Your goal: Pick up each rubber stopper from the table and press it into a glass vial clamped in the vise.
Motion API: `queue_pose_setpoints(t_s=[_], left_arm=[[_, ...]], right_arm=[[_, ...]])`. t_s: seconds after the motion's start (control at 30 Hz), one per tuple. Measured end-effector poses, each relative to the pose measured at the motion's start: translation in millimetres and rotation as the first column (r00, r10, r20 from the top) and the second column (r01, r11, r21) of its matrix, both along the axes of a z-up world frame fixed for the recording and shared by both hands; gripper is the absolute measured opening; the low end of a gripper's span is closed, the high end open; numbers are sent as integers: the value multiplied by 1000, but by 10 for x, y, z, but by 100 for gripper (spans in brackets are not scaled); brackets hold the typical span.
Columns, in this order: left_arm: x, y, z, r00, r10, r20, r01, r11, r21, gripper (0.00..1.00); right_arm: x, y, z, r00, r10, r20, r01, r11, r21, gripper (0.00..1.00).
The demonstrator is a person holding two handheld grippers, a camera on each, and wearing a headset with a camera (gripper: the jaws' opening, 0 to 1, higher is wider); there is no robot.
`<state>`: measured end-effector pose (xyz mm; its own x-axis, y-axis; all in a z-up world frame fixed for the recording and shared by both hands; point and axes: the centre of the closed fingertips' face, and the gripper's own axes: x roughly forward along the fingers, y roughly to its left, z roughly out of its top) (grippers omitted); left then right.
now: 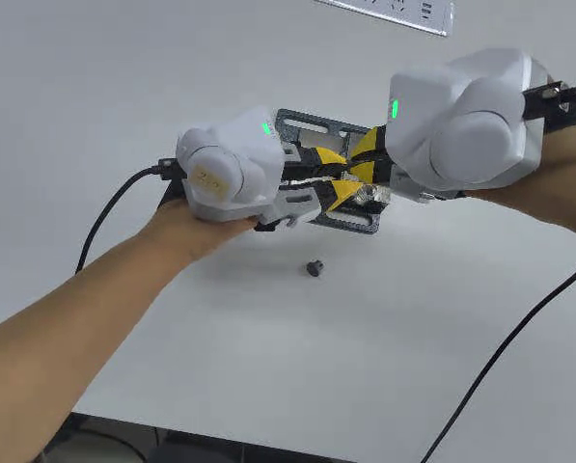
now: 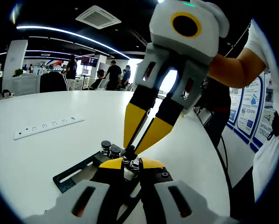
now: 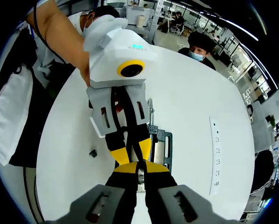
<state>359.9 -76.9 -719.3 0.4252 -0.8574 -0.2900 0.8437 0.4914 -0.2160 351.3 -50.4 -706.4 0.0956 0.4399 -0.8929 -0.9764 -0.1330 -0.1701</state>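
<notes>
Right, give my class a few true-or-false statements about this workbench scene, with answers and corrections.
1. A rubber stopper lies loose on the table, apart from the vise. True.
2. The left hand-held gripper and the right hand-held gripper are held far apart. False: their tips meet over the vise.
3. A white power strip lies on the table. True.
4. The table top is black. False: it is white.
</notes>
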Motion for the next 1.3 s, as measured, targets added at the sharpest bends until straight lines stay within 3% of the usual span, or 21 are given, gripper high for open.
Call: queue_pose_setpoints(t_s=[0.13,0.33,0.77,1.3], left_arm=[[19,-5,60,1000,20,-23,-21,999,-34,7],[14,-26,99,999,25,-25,-25,999,-34,7],[-18,-66,119,999,6,34,-6,1000,-8,4],[-5,-62,102,999,-1,52,2,1000,-19,4]], right_arm=[[-4,-5,-7,1000,3,19,-3,1000,12,4],[1,-8,12,1000,-2,29,1,1000,29,4],[0,-52,17,1000,-19,-10,20,999,38,5],[-1,-90,41,998,-35,-42,38,998,49,5]])
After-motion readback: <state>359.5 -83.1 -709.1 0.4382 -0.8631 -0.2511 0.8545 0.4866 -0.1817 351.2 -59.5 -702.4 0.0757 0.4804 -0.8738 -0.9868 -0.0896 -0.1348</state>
